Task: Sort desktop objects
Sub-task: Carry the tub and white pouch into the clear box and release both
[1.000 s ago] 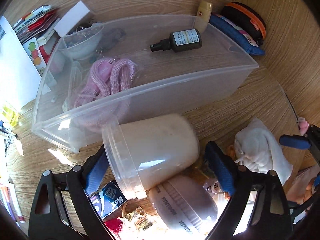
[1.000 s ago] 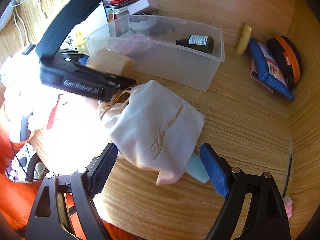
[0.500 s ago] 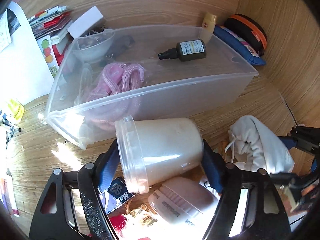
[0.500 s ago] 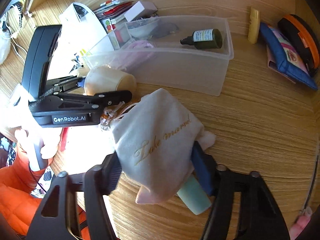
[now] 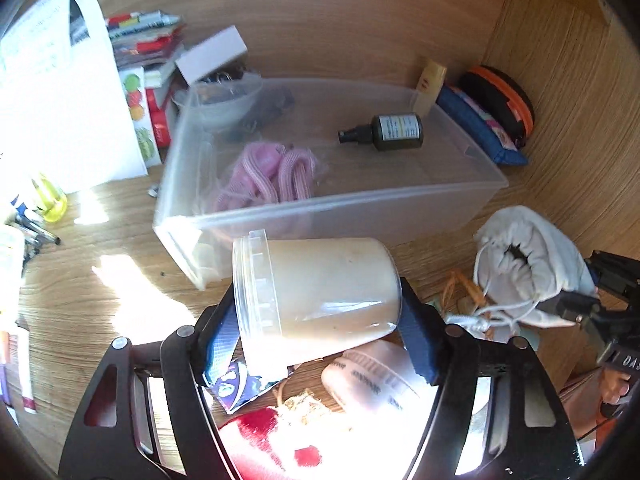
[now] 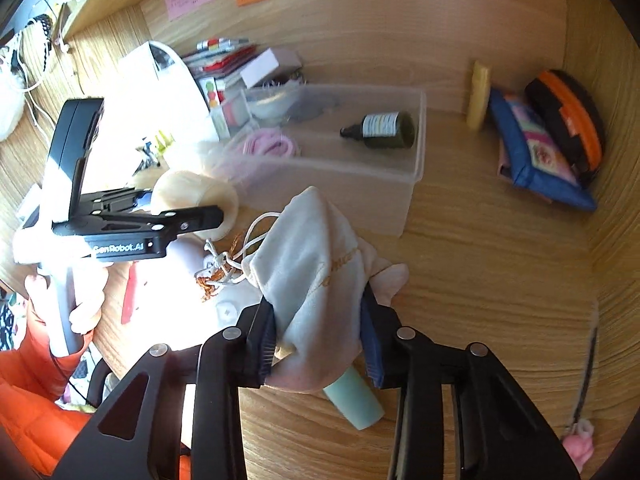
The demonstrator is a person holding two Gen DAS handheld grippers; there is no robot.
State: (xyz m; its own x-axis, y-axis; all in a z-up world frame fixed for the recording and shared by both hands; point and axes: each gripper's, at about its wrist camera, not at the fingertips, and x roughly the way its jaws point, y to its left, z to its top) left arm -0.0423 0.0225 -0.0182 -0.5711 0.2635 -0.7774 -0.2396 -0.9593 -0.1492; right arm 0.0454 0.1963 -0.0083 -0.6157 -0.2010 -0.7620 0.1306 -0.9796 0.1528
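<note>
My left gripper (image 5: 320, 328) is shut on a cream plastic tub (image 5: 316, 296) with a clear lid, held on its side above the desk, just in front of the clear storage bin (image 5: 360, 208). The tub also shows in the right wrist view (image 6: 196, 200). My right gripper (image 6: 320, 340) is shut on a white drawstring pouch (image 6: 316, 264), lifted off the desk; the pouch shows in the left wrist view (image 5: 528, 256) too. The bin (image 6: 408, 184) holds a dark spray bottle (image 5: 384, 133), a pink cord (image 5: 272, 172) and a small bowl (image 5: 224, 98).
A mint tube (image 6: 354, 400) lies under the pouch. A blue pouch (image 6: 536, 152), an orange-black case (image 6: 568, 120) and a yellow bottle (image 6: 480, 94) sit at the back right. White paper (image 5: 60, 92), booklets and pens lie left. Small items (image 5: 368, 376) lie below the tub.
Both grippers closed on their objects and lifted them. The tub and the pouch rose off the desk, and both views pulled back from the bin.
</note>
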